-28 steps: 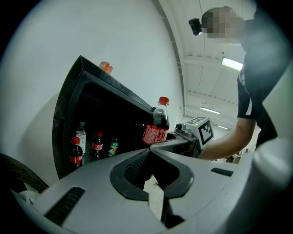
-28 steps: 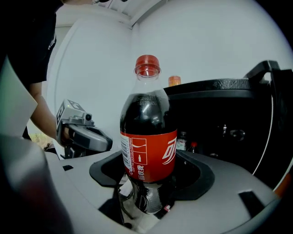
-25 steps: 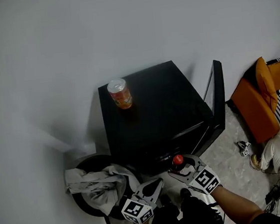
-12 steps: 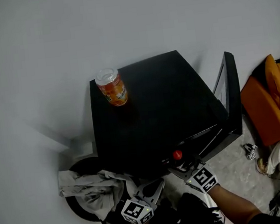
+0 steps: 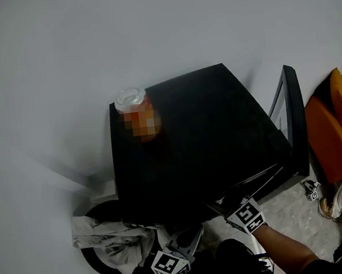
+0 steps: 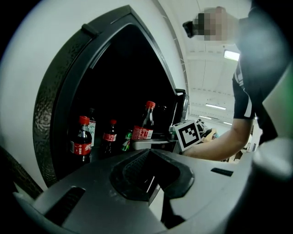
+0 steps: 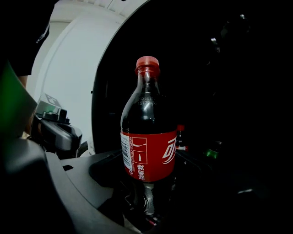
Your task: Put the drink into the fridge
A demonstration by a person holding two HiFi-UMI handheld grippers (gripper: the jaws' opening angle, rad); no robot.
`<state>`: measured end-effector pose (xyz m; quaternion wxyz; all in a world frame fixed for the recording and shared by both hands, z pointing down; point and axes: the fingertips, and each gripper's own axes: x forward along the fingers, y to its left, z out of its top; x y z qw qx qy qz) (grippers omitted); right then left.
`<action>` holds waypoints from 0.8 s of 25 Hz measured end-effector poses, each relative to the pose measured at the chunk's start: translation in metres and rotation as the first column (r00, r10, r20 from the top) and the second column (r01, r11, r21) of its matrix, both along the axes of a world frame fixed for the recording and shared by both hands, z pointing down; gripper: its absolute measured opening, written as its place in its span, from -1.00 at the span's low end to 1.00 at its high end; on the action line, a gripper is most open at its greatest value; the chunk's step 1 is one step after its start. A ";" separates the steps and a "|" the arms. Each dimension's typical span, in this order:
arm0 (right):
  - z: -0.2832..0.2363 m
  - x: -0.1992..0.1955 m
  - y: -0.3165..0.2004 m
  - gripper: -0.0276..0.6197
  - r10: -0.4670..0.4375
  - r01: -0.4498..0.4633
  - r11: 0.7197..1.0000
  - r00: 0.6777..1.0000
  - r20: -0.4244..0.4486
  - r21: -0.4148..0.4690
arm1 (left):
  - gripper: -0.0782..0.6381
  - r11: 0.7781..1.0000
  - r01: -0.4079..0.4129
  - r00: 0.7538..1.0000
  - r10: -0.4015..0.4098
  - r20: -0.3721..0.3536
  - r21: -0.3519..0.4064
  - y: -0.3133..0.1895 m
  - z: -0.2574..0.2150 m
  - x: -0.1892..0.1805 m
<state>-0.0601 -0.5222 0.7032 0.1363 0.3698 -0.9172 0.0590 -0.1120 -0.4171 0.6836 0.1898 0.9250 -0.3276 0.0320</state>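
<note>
A cola bottle with a red cap and red label stands upright in my right gripper, which is shut on its lower body. In the head view the right gripper reaches under the front edge of the black fridge, and the bottle is hidden there. From the left gripper view the same bottle sits at the fridge opening. The fridge door stands open on the right. My left gripper is shut and holds nothing, low in front of the fridge.
Inside the fridge stand more cola bottles and a green bottle. An orange can sits on the fridge top. A grey cloth lies over a round black bin on the left. An orange seat is on the right.
My right gripper has carried the bottle forward under the fridge's top edge, so its red cap has dropped out of the head view. The left gripper has stayed low.
</note>
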 end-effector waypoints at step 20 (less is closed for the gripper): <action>0.015 0.000 -0.037 0.09 0.018 -0.020 0.999 0.999 0.036 0.049 | -0.76 1.000 0.008 1.000 -0.008 0.003 0.002 -0.014 0.008 -0.003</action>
